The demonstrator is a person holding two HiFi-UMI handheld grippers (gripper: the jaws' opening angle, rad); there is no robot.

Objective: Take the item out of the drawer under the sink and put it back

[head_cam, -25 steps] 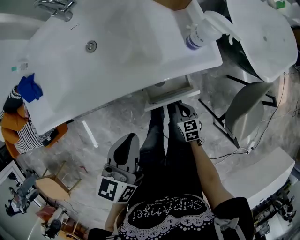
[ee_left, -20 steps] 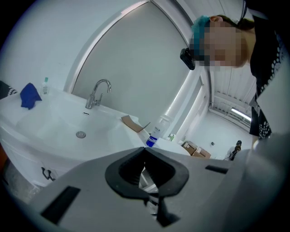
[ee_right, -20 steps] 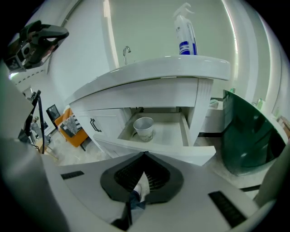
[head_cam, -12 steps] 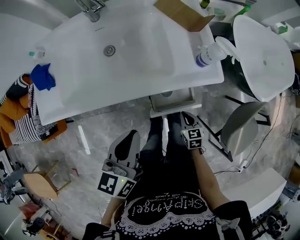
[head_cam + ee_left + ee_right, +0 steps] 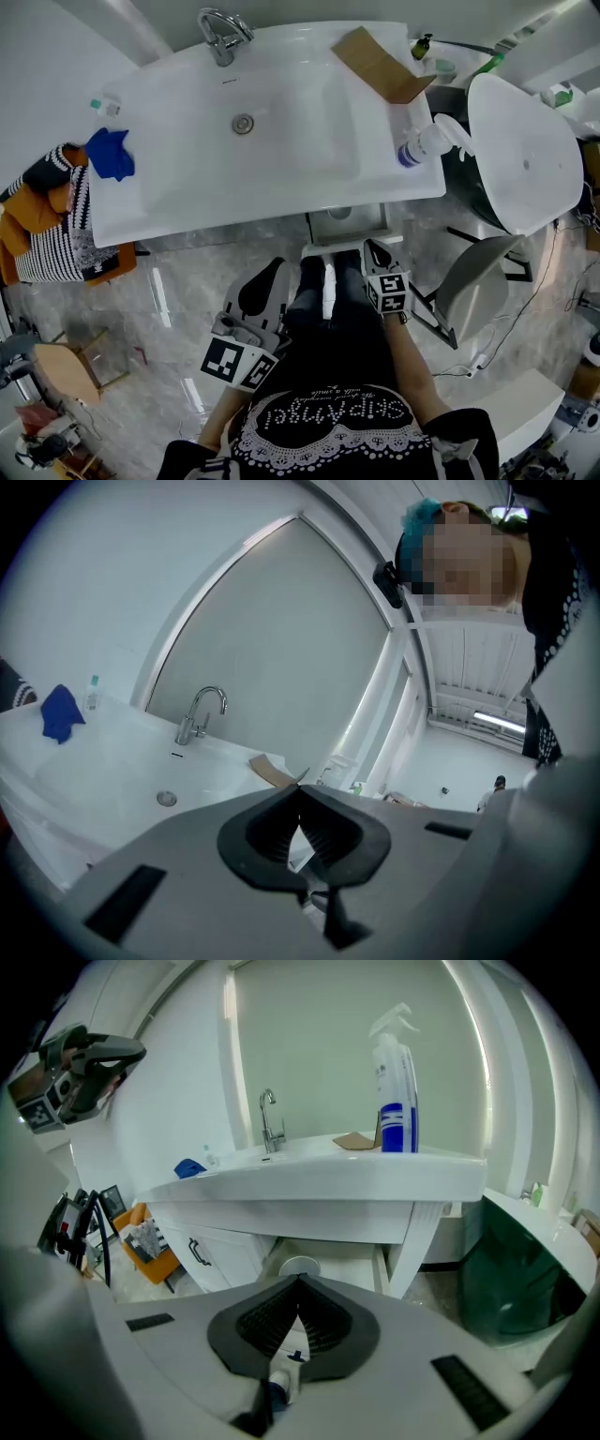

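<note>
Both closed and empty: left hand-held gripper [image 5: 277, 266], right hand-held gripper [image 5: 373, 247]. The round white item [image 5: 300, 1267] sits toward the back edge of the open drawer [image 5: 343, 247], under the sink [image 5: 187, 202]; a closed-jaw reach would likely shove it.

Spray bottle [image 5: 427, 142] near cardboard piece [image 5: 380, 64]; blue cloth [image 5: 111, 153] well apart, left.

The left grey two-jaw gripper [image 5: 272, 277] hangs back from the white washbasin [image 5: 187, 202], jaws together; the right grey two-jaw gripper [image 5: 373, 248] reaches nearer its front edge, also closed.
</note>
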